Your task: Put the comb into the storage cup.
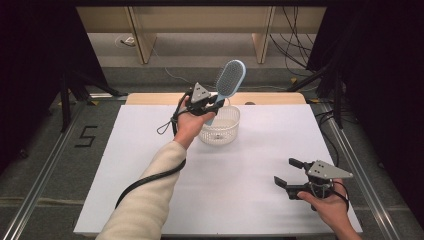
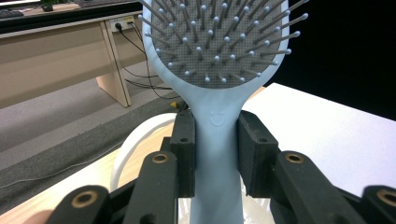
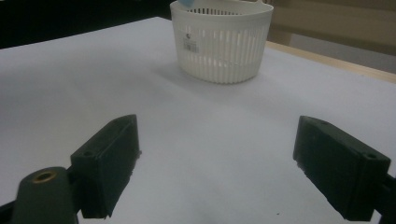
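Hairbrush (image 2: 219,135) handle's embossed smiley, close-up

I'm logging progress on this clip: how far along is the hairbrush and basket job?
Done: the left gripper has clamped the blue hairbrush by its handle. In hand: the brush is held upright over the white basket, handle end at its rim. Left: lowering or releasing it, if the basket is the goal. The right gripper rests open, apart, on the table.
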A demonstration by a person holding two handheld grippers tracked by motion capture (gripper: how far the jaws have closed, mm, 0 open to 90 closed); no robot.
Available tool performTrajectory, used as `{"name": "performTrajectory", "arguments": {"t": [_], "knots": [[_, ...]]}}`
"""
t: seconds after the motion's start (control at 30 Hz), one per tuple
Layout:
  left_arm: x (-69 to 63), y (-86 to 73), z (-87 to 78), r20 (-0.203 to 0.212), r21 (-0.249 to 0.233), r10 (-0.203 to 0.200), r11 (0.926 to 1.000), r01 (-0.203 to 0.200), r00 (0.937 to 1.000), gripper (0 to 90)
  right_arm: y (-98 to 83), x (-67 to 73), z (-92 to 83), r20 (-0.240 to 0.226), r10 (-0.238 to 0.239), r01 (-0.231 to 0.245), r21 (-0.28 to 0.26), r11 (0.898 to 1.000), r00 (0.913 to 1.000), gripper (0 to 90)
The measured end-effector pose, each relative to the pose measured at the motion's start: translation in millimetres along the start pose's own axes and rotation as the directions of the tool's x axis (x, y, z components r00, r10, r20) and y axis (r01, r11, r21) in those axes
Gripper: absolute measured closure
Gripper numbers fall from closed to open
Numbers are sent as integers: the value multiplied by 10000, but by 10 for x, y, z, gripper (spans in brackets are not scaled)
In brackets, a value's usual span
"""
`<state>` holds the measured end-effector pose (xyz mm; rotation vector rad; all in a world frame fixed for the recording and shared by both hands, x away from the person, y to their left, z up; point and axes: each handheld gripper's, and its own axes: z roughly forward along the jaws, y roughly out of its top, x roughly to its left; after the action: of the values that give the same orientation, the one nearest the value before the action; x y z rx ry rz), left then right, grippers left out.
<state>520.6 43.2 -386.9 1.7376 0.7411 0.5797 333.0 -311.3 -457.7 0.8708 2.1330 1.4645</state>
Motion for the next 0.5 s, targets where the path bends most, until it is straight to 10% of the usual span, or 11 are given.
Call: {"name": "performTrajectory", "arguments": {"t": [0.5], "knots": [[-14,-8,43,65,-41,66,10000,-66,10000,696,0,0,0,-15,-4,4,-2,10000,10000,155]]}}
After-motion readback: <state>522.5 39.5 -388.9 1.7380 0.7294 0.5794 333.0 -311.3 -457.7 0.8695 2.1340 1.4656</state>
